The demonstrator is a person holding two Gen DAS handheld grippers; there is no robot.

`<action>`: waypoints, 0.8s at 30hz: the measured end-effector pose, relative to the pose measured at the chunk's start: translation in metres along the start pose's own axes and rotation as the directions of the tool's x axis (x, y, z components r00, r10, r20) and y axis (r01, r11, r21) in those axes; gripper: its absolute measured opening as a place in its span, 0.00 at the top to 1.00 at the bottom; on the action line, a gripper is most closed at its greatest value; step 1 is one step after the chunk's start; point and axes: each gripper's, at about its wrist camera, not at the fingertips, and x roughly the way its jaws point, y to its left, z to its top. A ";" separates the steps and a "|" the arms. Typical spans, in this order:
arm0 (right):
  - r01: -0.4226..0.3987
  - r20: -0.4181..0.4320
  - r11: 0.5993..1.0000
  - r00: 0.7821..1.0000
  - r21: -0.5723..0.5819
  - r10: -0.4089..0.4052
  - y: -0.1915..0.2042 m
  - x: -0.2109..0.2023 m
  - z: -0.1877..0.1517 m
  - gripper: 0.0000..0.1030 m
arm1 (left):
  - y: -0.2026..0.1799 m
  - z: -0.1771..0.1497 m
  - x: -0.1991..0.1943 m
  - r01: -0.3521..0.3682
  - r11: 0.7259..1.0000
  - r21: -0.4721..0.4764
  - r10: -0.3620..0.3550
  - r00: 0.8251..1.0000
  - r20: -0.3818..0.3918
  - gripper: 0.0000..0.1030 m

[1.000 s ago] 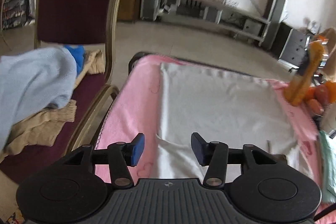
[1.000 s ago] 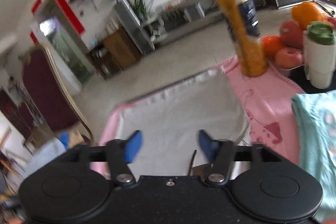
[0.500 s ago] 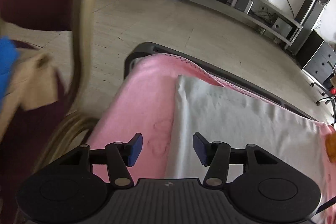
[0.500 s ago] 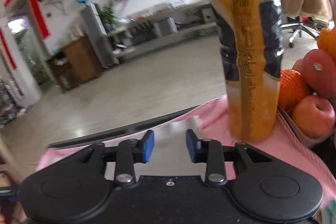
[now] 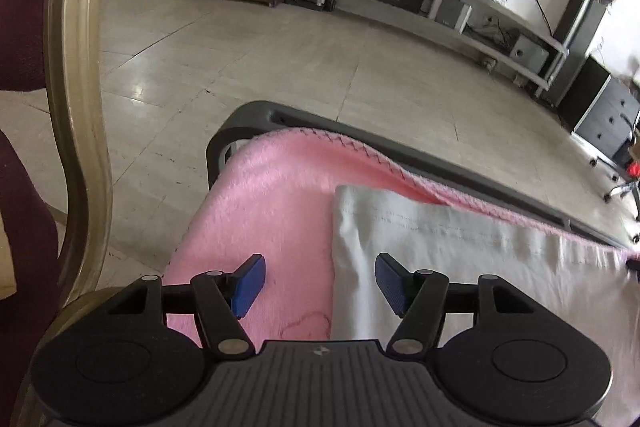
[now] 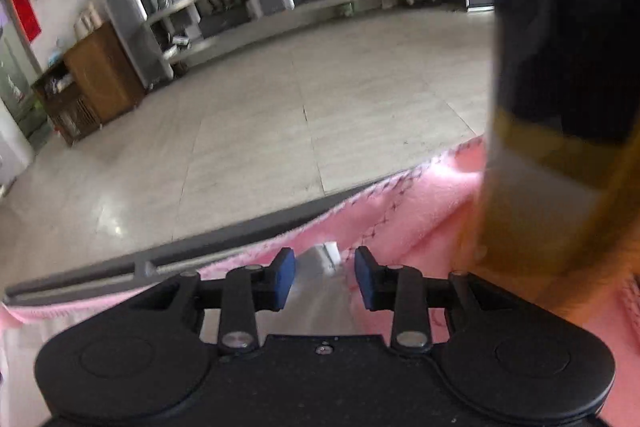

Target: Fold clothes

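A white garment [image 5: 472, 251] lies flat on a pink blanket [image 5: 272, 211] that covers the table. My left gripper [image 5: 319, 283] hangs open just above the garment's far left corner. The cloth's left edge runs between its blue pads [image 5: 249, 285], which touch nothing. In the right wrist view the garment's far right corner [image 6: 326, 259] sits between the blue pads [image 6: 286, 277] of my right gripper [image 6: 325, 277]. Its jaws are closing, and a gap still shows on each side of the cloth.
A tall orange drink bottle [image 6: 540, 187] stands very close on the right of my right gripper. The table's dark far rim [image 5: 460, 167] runs just beyond the garment. A gold-framed maroon chair [image 5: 76, 107] stands left of the table. Tiled floor [image 6: 280, 115] lies beyond.
Both grippers moved forward and down from mid-garment to its far corners. The right jaws narrowed around the corner, and the bottle now looms at the right. The left jaws widened slightly.
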 end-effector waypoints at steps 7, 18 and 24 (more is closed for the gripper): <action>0.005 0.030 1.000 1.000 0.003 -0.005 -0.004 -0.009 -0.009 0.84 | -0.012 0.020 0.024 0.030 1.000 -0.009 -0.030 1.000 0.007 0.46; -0.005 0.102 1.000 0.995 0.019 0.003 -0.006 -0.017 -0.011 0.93 | -0.045 0.024 0.029 -0.066 0.990 0.127 0.057 0.996 0.072 0.93; -0.016 0.187 1.000 0.982 -0.004 0.016 0.008 -0.059 -0.004 0.93 | -0.057 0.015 -0.024 -0.119 0.973 0.198 0.077 0.975 0.209 0.98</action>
